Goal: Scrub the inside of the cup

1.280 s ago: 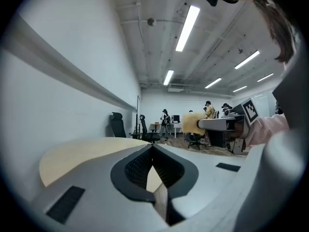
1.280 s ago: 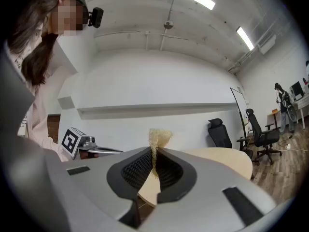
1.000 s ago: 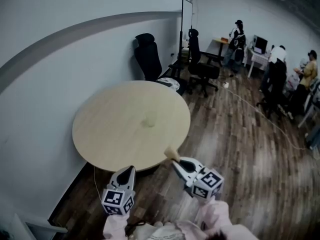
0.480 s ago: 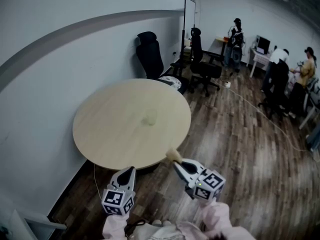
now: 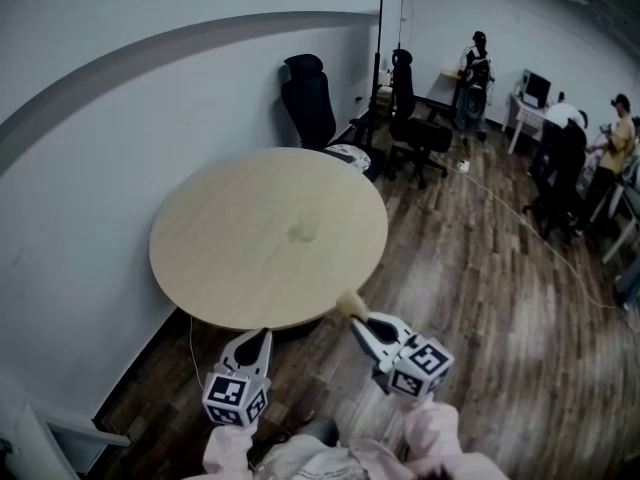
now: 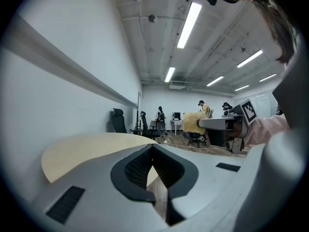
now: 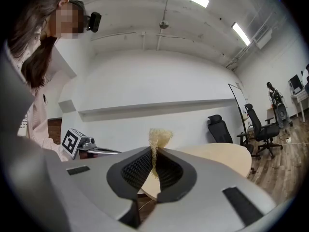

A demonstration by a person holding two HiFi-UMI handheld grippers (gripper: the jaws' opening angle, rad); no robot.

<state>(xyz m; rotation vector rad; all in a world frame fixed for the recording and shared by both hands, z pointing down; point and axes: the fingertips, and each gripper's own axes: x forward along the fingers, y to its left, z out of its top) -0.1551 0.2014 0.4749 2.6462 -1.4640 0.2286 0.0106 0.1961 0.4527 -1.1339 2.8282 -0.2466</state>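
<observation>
A small clear cup (image 5: 303, 227) stands near the middle of the round pale wooden table (image 5: 220, 268). Both grippers hover over the floor just short of the table's near edge, well away from the cup. My left gripper (image 5: 262, 335) is shut with nothing between its jaws (image 6: 152, 151). My right gripper (image 5: 357, 320) is shut on a small yellow sponge (image 5: 349, 303), which sticks up from between the pads (image 7: 158, 138). In the left gripper view the sponge (image 6: 193, 122) shows at the right, level with the tabletop (image 6: 82, 149).
A white wall curves behind the table at the left. Black office chairs (image 5: 310, 103) stand beyond the table. Several people (image 5: 475, 68) and desks are at the back right. A cable (image 5: 530, 228) runs across the wooden floor.
Both grippers stay where they were, the sponge still pinched in the right one. The head view has shifted a little, so the table and cup sit slightly higher in the picture.
</observation>
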